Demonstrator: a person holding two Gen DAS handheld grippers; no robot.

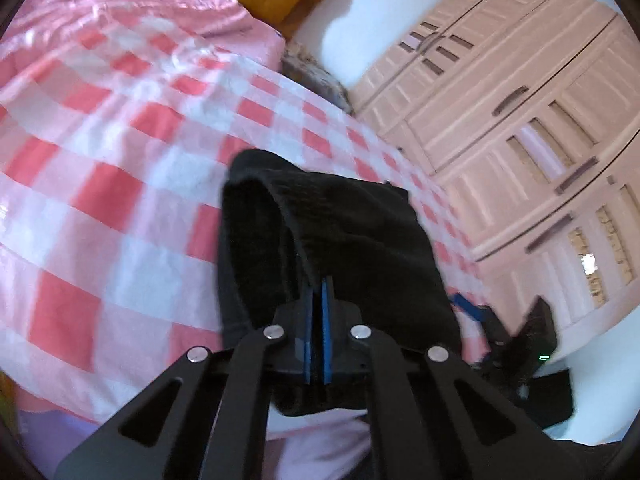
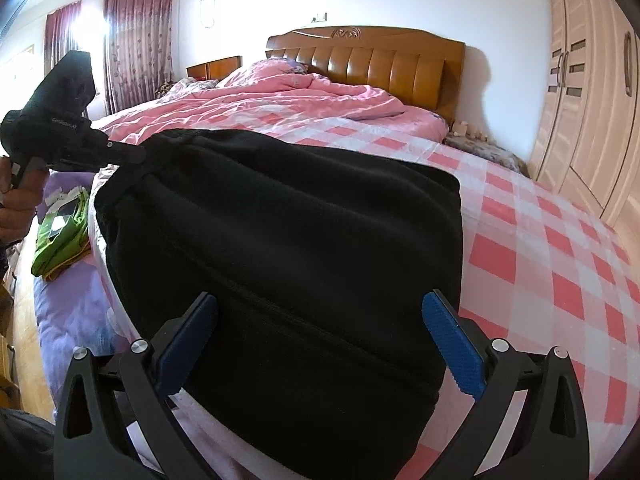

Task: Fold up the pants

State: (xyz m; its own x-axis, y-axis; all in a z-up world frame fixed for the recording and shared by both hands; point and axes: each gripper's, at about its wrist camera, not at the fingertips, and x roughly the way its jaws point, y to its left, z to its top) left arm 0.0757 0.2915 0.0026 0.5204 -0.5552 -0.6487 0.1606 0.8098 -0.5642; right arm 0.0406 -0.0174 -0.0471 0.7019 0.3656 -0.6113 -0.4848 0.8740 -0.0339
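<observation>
Black fleece pants lie folded on the pink checked bedsheet. My left gripper is shut on a corner of the pants and holds it lifted off the sheet; it also shows in the right wrist view at the pants' far left corner. My right gripper is open, its blue pads on either side of the near edge of the pants, just above the cloth. It shows in the left wrist view at the lower right.
A pink quilt is bunched by the wooden headboard. A pale wardrobe stands to the right. Green clothing lies on a purple sheet at the bed's left edge.
</observation>
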